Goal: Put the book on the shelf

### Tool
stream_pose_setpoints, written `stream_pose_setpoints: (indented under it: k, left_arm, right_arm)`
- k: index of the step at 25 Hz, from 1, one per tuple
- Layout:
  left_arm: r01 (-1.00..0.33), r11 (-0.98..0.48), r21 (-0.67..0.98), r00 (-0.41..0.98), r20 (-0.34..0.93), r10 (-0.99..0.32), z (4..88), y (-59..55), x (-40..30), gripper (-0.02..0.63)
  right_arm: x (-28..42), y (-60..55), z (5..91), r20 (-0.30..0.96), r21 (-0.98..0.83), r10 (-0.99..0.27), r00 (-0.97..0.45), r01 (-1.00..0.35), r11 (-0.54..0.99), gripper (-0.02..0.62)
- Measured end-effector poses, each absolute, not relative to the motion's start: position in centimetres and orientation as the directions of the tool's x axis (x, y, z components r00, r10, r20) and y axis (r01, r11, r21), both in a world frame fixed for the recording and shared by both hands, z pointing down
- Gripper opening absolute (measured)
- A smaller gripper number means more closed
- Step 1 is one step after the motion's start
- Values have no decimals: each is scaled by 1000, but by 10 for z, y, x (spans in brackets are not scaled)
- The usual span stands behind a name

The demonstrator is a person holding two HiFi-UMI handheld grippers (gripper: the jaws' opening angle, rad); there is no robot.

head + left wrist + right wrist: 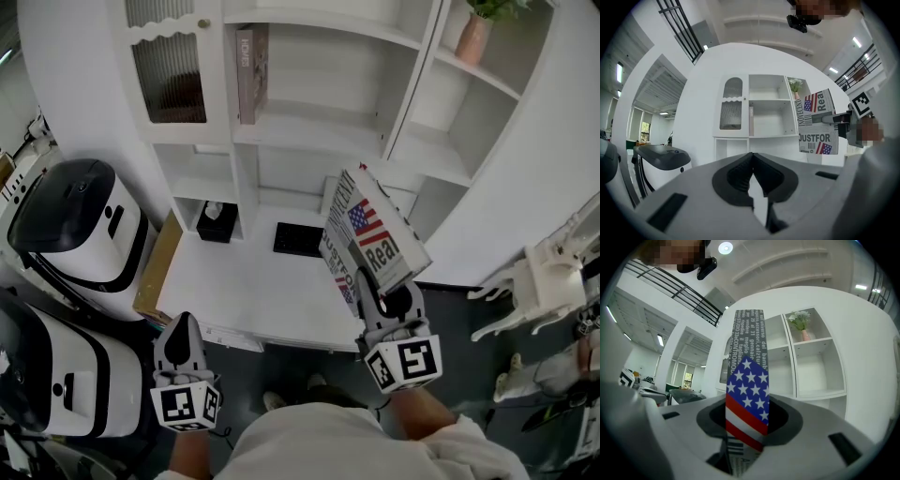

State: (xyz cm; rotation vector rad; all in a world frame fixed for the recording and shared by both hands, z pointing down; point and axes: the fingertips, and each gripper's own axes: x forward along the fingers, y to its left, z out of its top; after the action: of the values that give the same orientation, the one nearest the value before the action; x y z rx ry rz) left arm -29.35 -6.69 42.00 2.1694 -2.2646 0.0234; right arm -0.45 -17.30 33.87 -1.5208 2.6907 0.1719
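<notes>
A book point(370, 239) with newsprint text and a stars-and-stripes cover is held up over the right end of the white desk point(244, 281), tilted, in front of the white shelf unit point(319, 122). My right gripper point(386, 302) is shut on its lower edge; in the right gripper view the book's spine point(746, 390) stands straight up between the jaws. My left gripper point(184, 349) hangs low at the desk's front left edge, shut and holding nothing, its jaws point(752, 176) touching. From the left gripper view the book point(815, 123) appears at the right of the shelves.
One book point(251, 73) stands upright on a middle shelf. A pink vase with a plant point(476, 34) is on the upper right shelf. A black box point(217, 222) sits in a low cubby, a black pad point(298, 240) on the desk. Two white-and-black machines point(75, 225) stand at left.
</notes>
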Motion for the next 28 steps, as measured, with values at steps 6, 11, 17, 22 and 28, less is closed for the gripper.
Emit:
stream_pose_setpoints:
  k: [6, 11, 17, 22, 28]
  left_arm:
    - [-999, 35, -8, -35, 6, -999, 421, -75, -301, 3]
    - [-999, 46, -10, -45, -8, -999, 413, -85, -308, 3]
    - [-1000, 2, -26, -1, -21, -1000, 400, -116, -305, 3]
    - [-997, -71, -41, 72, -30, -997, 394, -150, -292, 3]
    - [-985, -159, -60, 161, -35, -986, 386, -186, -269, 3]
  right_arm:
    - [-20, -191, 325, -122, 77, -848, -516, -857, 510, 158]
    - [-26, -213, 312, -137, 86, -851, -507, -862, 500, 158]
    - [-29, -241, 293, -157, 80, -869, -469, -883, 462, 158]
    - [-26, -260, 286, -172, 66, -892, -417, -909, 412, 158]
    - [-16, -287, 273, -184, 63, -916, -356, -935, 350, 158]
